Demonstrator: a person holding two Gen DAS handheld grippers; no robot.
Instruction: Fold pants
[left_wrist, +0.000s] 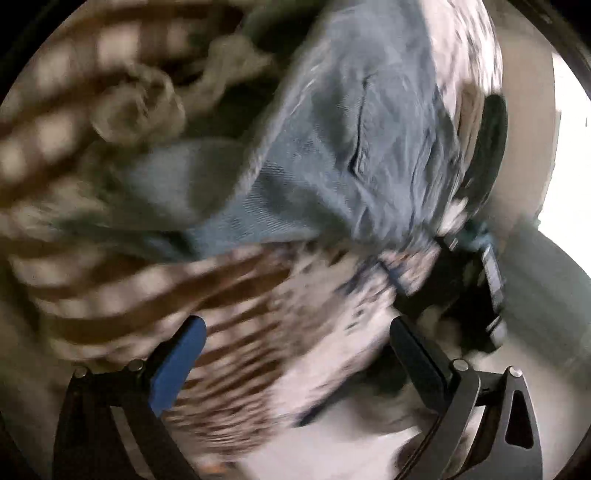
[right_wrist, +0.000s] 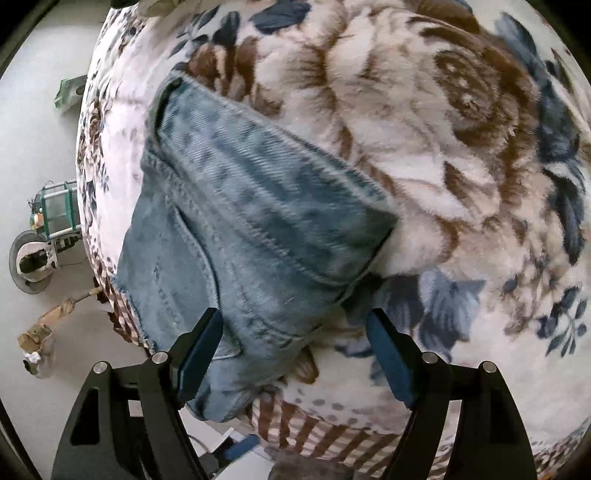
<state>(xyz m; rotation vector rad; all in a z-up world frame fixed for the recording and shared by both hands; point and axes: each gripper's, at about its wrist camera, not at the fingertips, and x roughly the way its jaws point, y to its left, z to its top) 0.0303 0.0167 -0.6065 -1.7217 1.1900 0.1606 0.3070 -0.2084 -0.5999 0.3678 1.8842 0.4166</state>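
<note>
Right wrist view, nearest first. The right gripper (right_wrist: 294, 356) sits at the bottom centre of the frame with its jaws spread apart and nothing clamped between them; the left blue pad rests against the edge of the jeans (right_wrist: 236, 229). The jeans lie folded into a compact bundle at centre left, on a floral blanket (right_wrist: 443, 155) that fills the upper and right portions. A brown checked border of the blanket runs along the lower edge. Beyond the blanket's left edge is pale floor (right_wrist: 33, 122), carrying a round white device (right_wrist: 31, 260), a green-framed glass box (right_wrist: 59, 206) and crumpled brown paper (right_wrist: 42, 334) at lower left.

Left wrist view, heavily blurred. The left gripper (left_wrist: 295, 345) occupies the bottom of the frame, jaws apart, over the blanket's checked border (left_wrist: 229, 354). The jeans (left_wrist: 332, 155) hang or lie across the centre and upper right. A heap of pale cloth (left_wrist: 147, 107) shows at upper left; its nature cannot be determined.
</note>
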